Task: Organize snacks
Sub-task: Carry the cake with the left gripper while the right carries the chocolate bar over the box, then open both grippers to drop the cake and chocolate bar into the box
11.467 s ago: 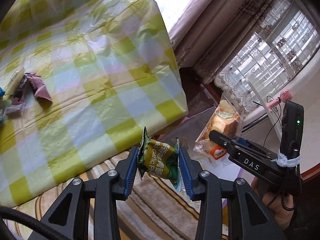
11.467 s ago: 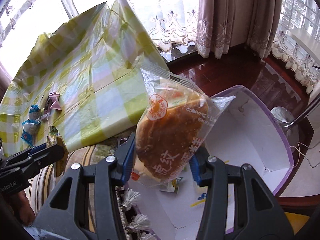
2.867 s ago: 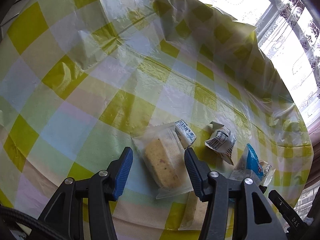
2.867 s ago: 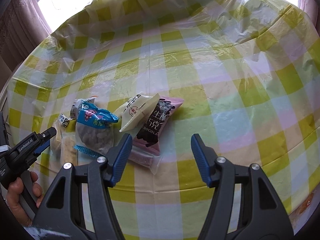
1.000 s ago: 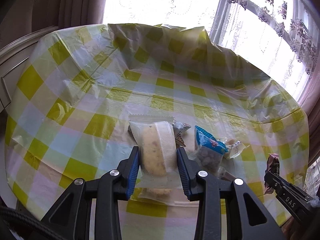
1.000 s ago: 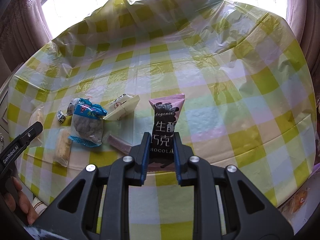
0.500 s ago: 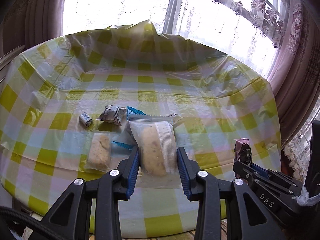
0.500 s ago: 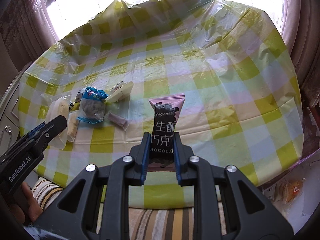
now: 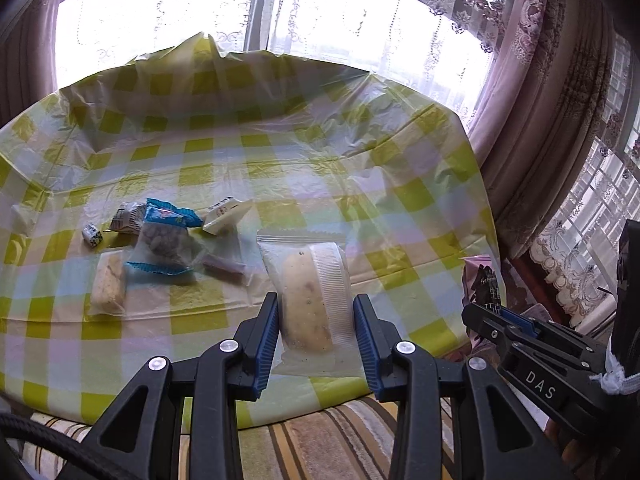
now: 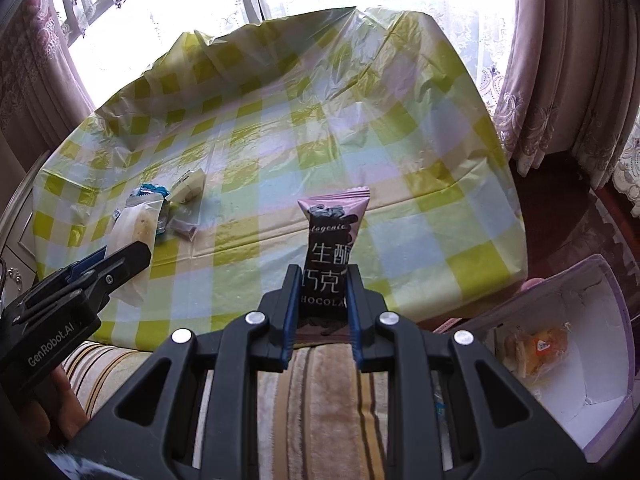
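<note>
Two snacks are in hand at once, one per gripper. The left gripper [image 9: 315, 334] is clamped narrowly on a clear plastic packet holding a pale oblong cake slice [image 9: 310, 292], its blue pads pressing the packet's two long sides near the lower end; the packet's long axis runs straight out along the fingers, its crimped top seal pointing away from the gripper toward the window. The right gripper [image 10: 322, 312] is closed tighter on a pink-and-black chocolate bar wrapper [image 10: 331, 252], gripped low so that the bar stands out ahead of the fingers lengthwise, its pink sealed end farthest from the gripper and its printed face toward the camera. Just beyond both grippers lies the edge of the table under a yellow-and-white checked plastic cloth [image 9: 400, 208], and farther out to the left of the left gripper sit the remaining snacks: a blue-topped clear bag of dark round pieces [image 9: 164, 236], a second clear cake packet [image 9: 109, 280] and a cream-coloured wrapped bar [image 9: 226, 216]. Low to the right of the right gripper, beside the table, stands an open white box with a lilac rim [image 10: 600, 364], already holding an orange-labelled bread packet [image 10: 536, 348]. The step looks like carrying both snacks to that box; doing it well means keeping the grips firm, swinging clear of the table edge, and opening each gripper only once it is over the box's inside.
</note>
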### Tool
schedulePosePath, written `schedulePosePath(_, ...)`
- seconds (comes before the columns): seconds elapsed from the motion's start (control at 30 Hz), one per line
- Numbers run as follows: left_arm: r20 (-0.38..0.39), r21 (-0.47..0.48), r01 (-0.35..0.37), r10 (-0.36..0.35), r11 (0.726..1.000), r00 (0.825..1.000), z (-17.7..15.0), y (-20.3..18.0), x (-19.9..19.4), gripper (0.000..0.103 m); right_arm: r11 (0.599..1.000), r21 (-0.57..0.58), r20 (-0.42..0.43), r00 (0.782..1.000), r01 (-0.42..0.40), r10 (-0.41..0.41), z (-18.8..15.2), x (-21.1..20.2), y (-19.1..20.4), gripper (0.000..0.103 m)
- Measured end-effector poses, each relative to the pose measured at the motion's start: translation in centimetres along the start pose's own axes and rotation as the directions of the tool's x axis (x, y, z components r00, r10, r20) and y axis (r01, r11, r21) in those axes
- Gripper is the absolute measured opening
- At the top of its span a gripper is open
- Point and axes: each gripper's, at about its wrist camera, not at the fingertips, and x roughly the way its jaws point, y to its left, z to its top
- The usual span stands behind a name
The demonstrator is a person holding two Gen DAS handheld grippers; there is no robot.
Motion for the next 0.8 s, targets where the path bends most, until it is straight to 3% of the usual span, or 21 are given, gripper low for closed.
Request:
schedulePosePath(0.17,-0.044,0.062,0.092,-0.09,0.994,0.995,-0.4,-3.6,0.5,0.038,0.998,0.038,0.014,0.999,0.041,-0.041,-0.7,-1.7,-3.5,0.025)
schedulePosePath(0.33,-0.102,0.126,0.194,-0.181,0.973,0.978,-0.8,-7.4,1.2,0.038,0.989,0.09,0.019,0.993,0.114,-0.116,-1.8,-3.2,-7.5,0.025)
schedulePosePath(0.53,-0.186,0.169,0.329,-0.298,0.929,0.936,-1.7,-11.7,2.1,0.038,0.969,0.153,0.016,0.98,0.194,-0.199,-2.8,-4.5,-11.9,0.025)
schedulePosePath(0.8,-0.255,0.214,0.443,-0.388,0.871,0.886,-2.8,-15.7,2.3,0.038,0.938,0.209,0.004,0.959,0.276,-0.283,-3.2,-5.4,-15.6,0.026)
